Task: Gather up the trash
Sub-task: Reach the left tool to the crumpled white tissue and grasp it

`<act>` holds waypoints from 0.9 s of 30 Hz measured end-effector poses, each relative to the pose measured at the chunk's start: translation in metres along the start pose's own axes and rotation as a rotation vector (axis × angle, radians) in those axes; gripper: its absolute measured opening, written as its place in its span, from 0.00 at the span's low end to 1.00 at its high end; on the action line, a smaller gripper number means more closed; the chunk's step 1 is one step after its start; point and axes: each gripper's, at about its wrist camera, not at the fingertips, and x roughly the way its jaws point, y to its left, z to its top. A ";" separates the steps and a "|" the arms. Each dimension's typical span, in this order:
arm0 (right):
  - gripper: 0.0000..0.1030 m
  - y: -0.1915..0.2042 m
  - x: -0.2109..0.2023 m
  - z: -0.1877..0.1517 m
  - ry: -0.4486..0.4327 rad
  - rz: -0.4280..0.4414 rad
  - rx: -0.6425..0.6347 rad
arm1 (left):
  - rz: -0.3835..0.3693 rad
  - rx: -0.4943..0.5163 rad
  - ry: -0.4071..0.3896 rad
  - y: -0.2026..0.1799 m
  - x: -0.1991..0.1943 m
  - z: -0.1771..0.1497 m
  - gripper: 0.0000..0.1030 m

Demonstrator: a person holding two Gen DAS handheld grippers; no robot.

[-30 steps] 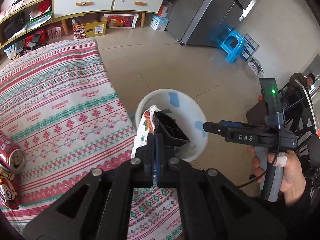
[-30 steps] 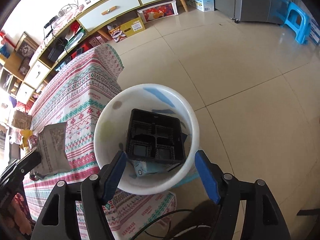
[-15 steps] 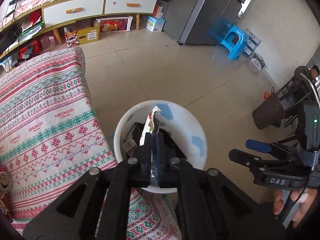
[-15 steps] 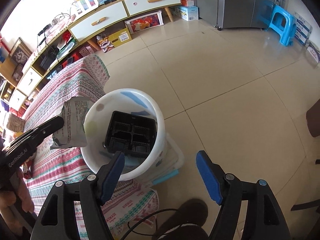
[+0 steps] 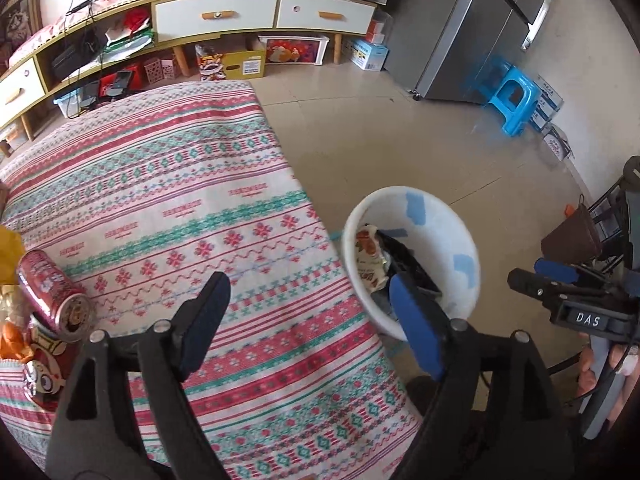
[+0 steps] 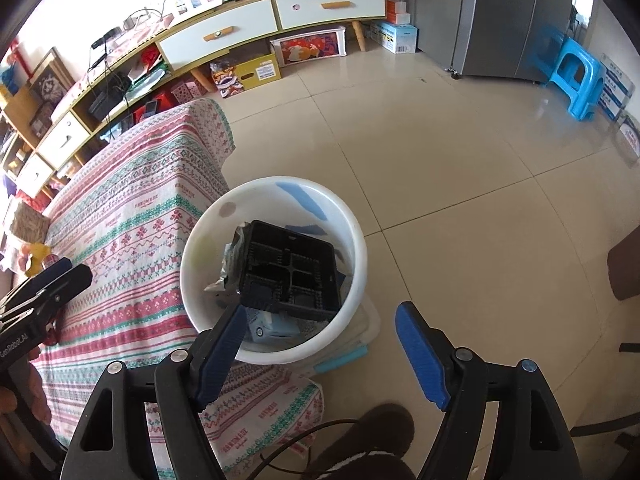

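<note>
A white bucket point(image 5: 460, 232) stands on the floor beside the table; it also shows in the right wrist view point(image 6: 352, 236). Inside lie a black plastic tray point(image 6: 292, 272) and a printed wrapper point(image 5: 370, 260). My left gripper point(image 5: 312, 320) is open and empty above the table's edge, just left of the bucket. My right gripper point(image 6: 320, 344) is open and empty above the bucket's near rim. A red drink can point(image 5: 52, 292) lies on the table at the far left, among other packaging.
The table has a red and green patterned cloth point(image 5: 180, 200). A blue stool point(image 5: 514, 102) and a grey fridge point(image 5: 476, 28) stand at the far side of the tiled floor. A low cabinet point(image 5: 216, 20) lines the back wall. A dark chair point(image 5: 580, 236) stands right of the bucket.
My left gripper opened and let the wrapper drop into the bucket, then drew back over the table. The right gripper stayed open near the bucket.
</note>
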 end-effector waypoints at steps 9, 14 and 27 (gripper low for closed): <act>0.77 0.053 0.011 -0.003 0.047 0.060 -0.070 | 0.162 -0.046 0.042 0.085 -0.037 -0.028 0.84; 0.77 0.091 0.012 -0.001 0.047 0.096 -0.097 | 0.236 -0.098 0.071 0.139 -0.052 -0.040 0.84; 0.77 0.195 0.037 0.010 0.079 0.134 -0.208 | 0.203 -0.338 0.040 0.257 -0.083 -0.055 0.84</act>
